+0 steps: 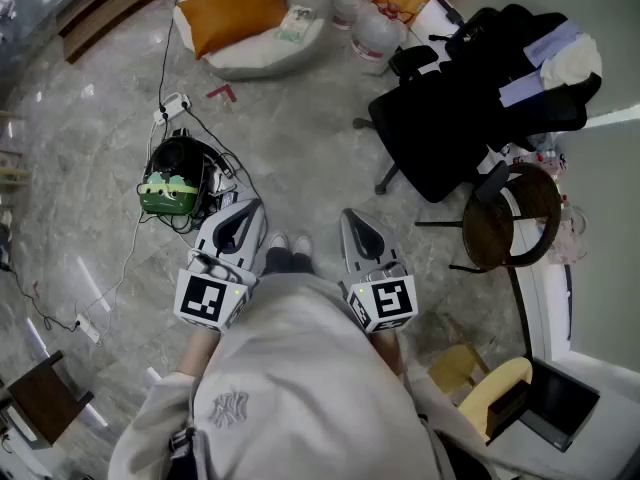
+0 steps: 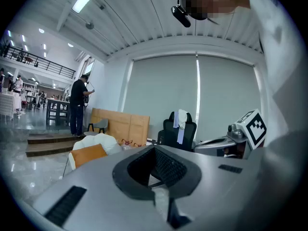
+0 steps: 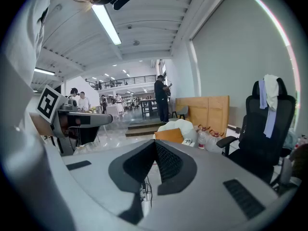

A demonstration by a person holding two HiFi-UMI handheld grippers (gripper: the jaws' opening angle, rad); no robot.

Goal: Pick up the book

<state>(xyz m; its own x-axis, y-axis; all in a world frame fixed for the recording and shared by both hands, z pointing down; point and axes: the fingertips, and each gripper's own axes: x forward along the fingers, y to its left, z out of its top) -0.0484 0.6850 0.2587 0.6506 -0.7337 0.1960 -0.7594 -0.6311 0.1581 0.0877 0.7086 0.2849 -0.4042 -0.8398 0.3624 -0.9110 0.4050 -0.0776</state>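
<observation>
On the white round floor cushion [image 1: 255, 58] lies a small pale paperback-like thing [image 1: 296, 23], probably light and floppy; I'd pinch its spine. My left gripper [image 1: 243, 216] and right gripper [image 1: 355, 223] are closed, empty.

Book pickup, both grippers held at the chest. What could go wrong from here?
No book is clearly visible in any view, so the wrong item may get grabbed. Loose cables lie on the floor just ahead of the feet: a trip hazard. The left gripper and right gripper are both shut; they must open first.
</observation>
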